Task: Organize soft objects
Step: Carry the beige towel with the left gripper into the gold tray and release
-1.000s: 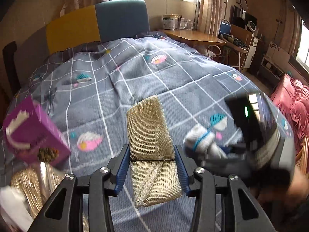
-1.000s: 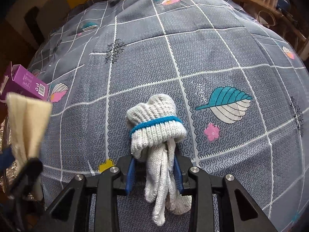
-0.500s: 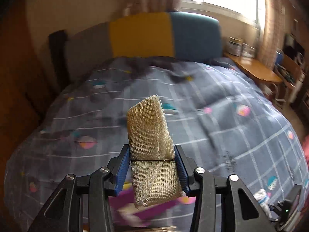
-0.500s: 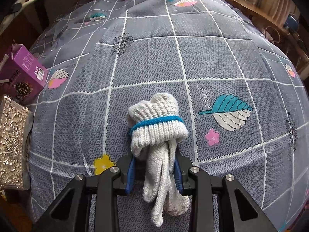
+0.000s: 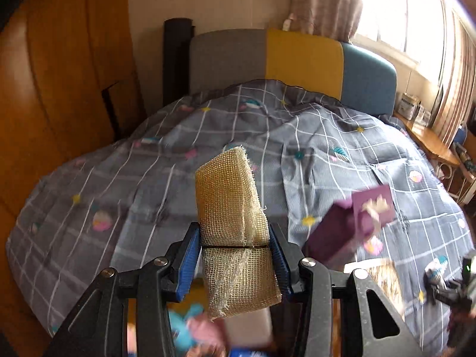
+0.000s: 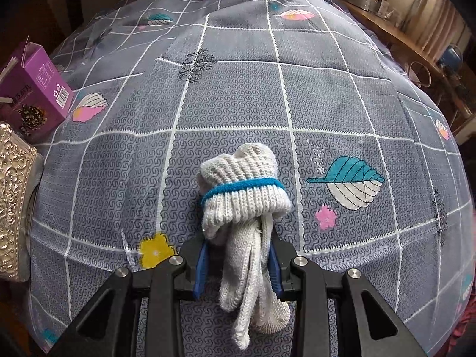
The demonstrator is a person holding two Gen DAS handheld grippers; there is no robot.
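Observation:
My left gripper (image 5: 235, 245) is shut on a folded tan mesh scouring pad (image 5: 229, 202), held up over the left side of the bed. Its blue pads press both sides of the pad. My right gripper (image 6: 238, 253) is shut on a rolled pair of white knit gloves with a blue band (image 6: 242, 190), close above the grey checked duvet (image 6: 253, 104). The glove fingers hang down between the jaws. Far right in the left wrist view, the right gripper (image 5: 446, 282) and the gloves (image 5: 435, 270) show small.
A purple carton (image 6: 35, 89) (image 5: 357, 223) and an ornate silver box (image 6: 12, 202) lie at the bed's left edge. Blurred blue and pink soft items (image 5: 193, 330) show below the left gripper. A wooden wardrobe (image 5: 59, 89), the headboard (image 5: 297, 59) and a desk (image 6: 416, 38) surround the bed.
My left gripper has swung far to the left with the mesh pad, now facing the headboard and wardrobe. The right gripper has drifted slightly over the duvet, still holding the gloves.

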